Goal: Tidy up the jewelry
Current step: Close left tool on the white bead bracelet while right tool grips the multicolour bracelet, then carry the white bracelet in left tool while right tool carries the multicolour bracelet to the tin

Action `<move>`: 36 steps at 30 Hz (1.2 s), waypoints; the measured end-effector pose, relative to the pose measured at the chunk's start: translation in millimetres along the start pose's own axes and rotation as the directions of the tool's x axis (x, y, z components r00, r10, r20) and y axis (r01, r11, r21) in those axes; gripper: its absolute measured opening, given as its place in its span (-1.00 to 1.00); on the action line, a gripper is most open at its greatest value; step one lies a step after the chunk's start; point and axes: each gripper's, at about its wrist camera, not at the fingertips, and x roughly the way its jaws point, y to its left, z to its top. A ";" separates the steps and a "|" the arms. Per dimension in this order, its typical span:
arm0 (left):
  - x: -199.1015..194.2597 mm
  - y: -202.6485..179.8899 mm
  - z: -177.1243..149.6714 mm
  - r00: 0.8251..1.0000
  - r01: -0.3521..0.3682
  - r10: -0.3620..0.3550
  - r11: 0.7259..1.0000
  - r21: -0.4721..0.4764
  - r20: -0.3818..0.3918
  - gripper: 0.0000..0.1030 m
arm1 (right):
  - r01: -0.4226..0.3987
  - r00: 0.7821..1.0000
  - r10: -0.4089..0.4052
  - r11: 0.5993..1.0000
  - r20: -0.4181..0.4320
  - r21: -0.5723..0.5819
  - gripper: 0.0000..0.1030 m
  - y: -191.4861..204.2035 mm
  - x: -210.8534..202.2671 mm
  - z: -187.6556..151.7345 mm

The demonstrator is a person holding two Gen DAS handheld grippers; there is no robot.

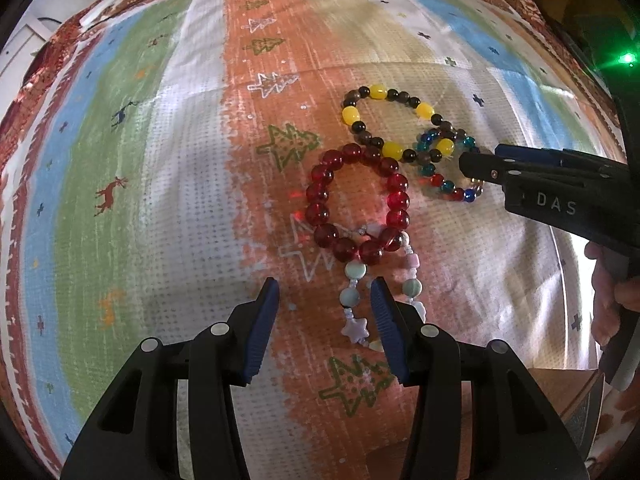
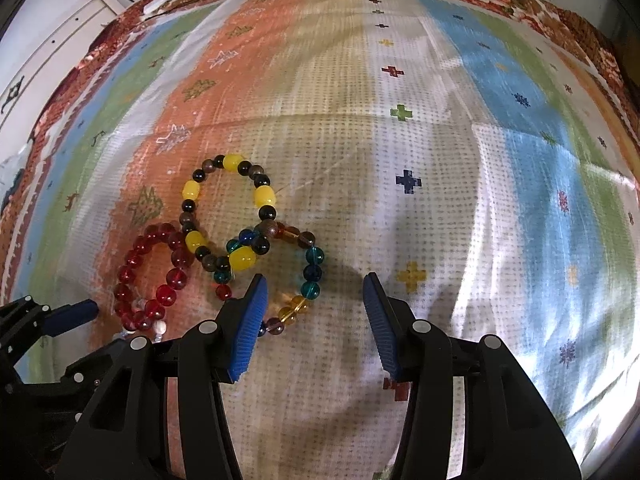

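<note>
Both claws, left and right, are gaping wide, pinching nothing, starting to untangle bracelets mid-cloth; next, pinching one.

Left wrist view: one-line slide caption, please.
Open left gripper over a pastel star-bead strand, beside red and yellow-and-black bead bracelets on patterned cloth.

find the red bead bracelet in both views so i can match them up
Left wrist view: the red bead bracelet lies at centre, just ahead of the open left tongs.
Right wrist view: it lies at lower left, left of the open right tongs.
Shared landmark: the yellow-and-dark bead bracelet lies just beyond it, touching it, in both views.
</note>
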 end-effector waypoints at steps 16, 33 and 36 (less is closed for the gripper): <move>6.6 -11.8 -2.3 1.000 -0.003 0.004 0.996 0.086 -0.020 -0.73 | 0.004 0.999 -0.007 0.998 -0.052 -0.062 -0.66 3.3 5.5 -2.7; -30.5 -13.0 -6.3 0.998 0.013 -0.017 0.998 0.068 0.055 -0.80 | -0.005 1.000 0.004 0.992 -0.006 -0.124 -0.80 16.1 -40.3 -25.6; -38.7 -9.4 -7.7 0.997 0.014 -0.018 0.999 0.050 0.075 -0.80 | 0.004 1.000 -0.003 0.990 0.011 -0.142 -0.80 18.9 -49.5 -29.1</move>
